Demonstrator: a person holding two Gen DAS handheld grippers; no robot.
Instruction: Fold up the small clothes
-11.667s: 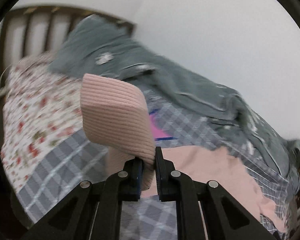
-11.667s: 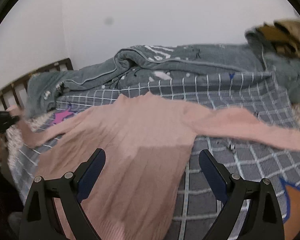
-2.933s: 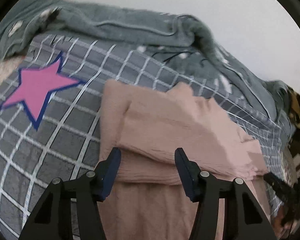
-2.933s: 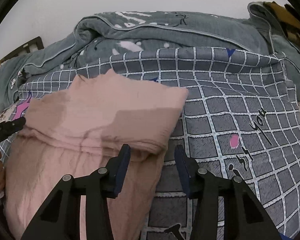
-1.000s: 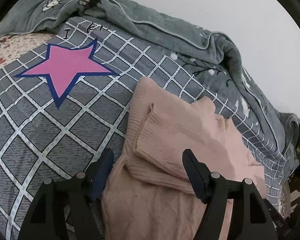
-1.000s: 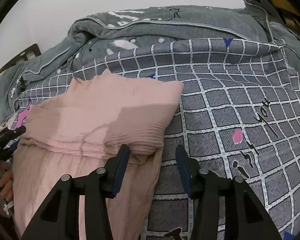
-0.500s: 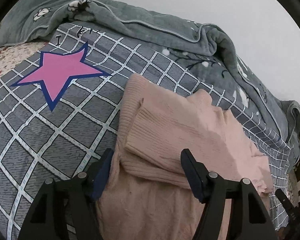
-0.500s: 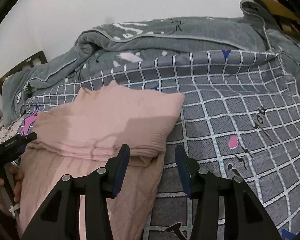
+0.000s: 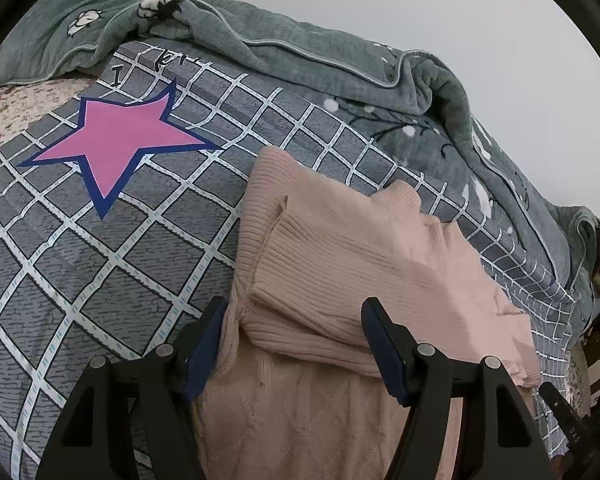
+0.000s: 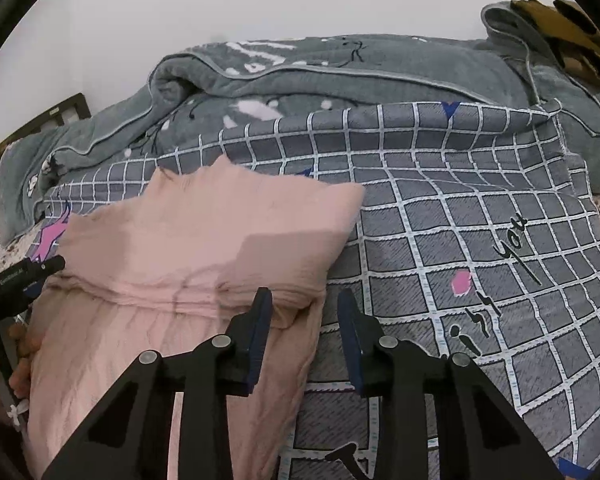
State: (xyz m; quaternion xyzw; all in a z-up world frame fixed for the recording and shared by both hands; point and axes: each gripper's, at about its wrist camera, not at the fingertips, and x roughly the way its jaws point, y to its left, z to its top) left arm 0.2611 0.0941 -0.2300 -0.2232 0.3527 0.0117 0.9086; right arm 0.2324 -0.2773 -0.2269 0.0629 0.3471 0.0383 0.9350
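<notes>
A pink ribbed sweater (image 9: 352, 248) lies on the grey checked bedsheet (image 9: 100, 264), its sleeves folded across the body. My left gripper (image 9: 294, 336) is open at the sweater's left side, and the folded sleeve edge lies between its fingers without being pressed. In the right wrist view the sweater (image 10: 204, 232) fills the left half. My right gripper (image 10: 305, 316) is at its right edge with the jaws closing. The folded corner sits between them; only the left finger (image 10: 260, 320) touches cloth. The left gripper's tip (image 10: 28, 276) shows at the far left.
A rumpled grey quilt (image 10: 340, 76) runs along the white wall behind the sweater. A pink star print (image 9: 120, 140) lies left of it. A brown patterned cloth (image 10: 572, 32) sits at the far right. A hand (image 10: 24, 344) holds the left gripper. A dark headboard (image 10: 28, 132) stands at the left.
The right gripper's jaws have narrowed around the sweater's right corner. The left gripper has stayed open at the left edge, and the sweater has not moved.
</notes>
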